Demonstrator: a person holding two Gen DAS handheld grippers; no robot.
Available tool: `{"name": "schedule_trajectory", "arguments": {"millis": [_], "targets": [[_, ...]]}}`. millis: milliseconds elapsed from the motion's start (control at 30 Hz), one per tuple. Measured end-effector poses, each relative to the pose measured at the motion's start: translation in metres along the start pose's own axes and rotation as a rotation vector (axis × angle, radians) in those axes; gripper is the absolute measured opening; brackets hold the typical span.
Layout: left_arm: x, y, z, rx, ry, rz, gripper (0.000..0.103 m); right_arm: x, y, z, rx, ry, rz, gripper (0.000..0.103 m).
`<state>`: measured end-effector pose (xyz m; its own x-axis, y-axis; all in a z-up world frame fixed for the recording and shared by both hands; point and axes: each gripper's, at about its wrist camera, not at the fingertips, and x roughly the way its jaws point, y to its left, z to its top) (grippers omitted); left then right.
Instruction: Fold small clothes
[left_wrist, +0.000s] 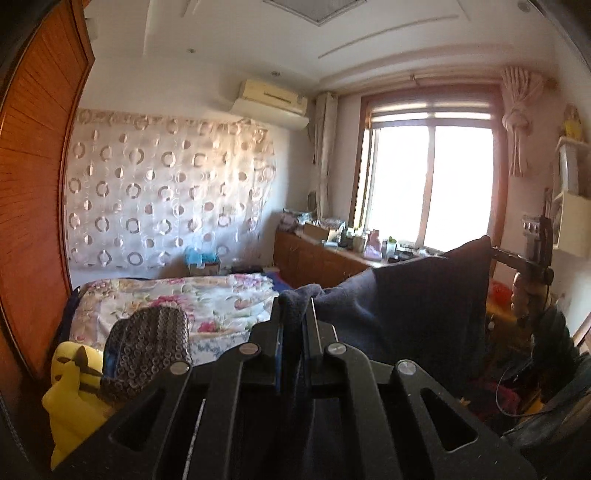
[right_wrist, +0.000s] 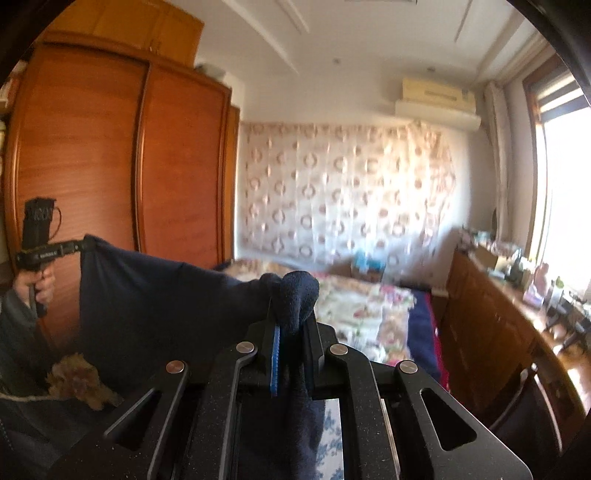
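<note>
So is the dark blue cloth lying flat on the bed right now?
No, the dark blue cloth hangs stretched in the air between the left gripper and the right gripper, above the floral bed.

Navy garment (left_wrist: 413, 295), floral bedspread (left_wrist: 177, 299), seemingly ring-patterned curtain (left_wrist: 162, 195).

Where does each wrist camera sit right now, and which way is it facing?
Left wrist: behind the left gripper, jaws shut on the navy garment, facing the window; the right gripper and its hand show at right.
Right wrist: behind the right gripper, jaws shut on that garment, facing the wardrobe; the left gripper and its hand show at left.
Shared: garment, bed, patterned curtain, air conditioner.
</note>
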<state>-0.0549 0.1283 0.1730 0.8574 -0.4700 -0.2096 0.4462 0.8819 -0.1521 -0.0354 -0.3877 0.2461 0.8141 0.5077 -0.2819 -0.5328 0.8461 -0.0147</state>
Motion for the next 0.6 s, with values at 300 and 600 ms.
{"name": "schedule_trajectory", "arguments": {"millis": [300, 600], "targets": [[0.051, 0.04, 0.042, 0.018, 0.008, 0.13, 0.005, 0.01, -0.026, 0.057, -0.011, -0.044, -0.042, 0.007], [0.247, 0.112, -0.015, 0.075, 0.277, 0.325, 0.02, 0.222, -0.104, 0.014, 0.029, 0.26, -0.22, 0.01]]}}
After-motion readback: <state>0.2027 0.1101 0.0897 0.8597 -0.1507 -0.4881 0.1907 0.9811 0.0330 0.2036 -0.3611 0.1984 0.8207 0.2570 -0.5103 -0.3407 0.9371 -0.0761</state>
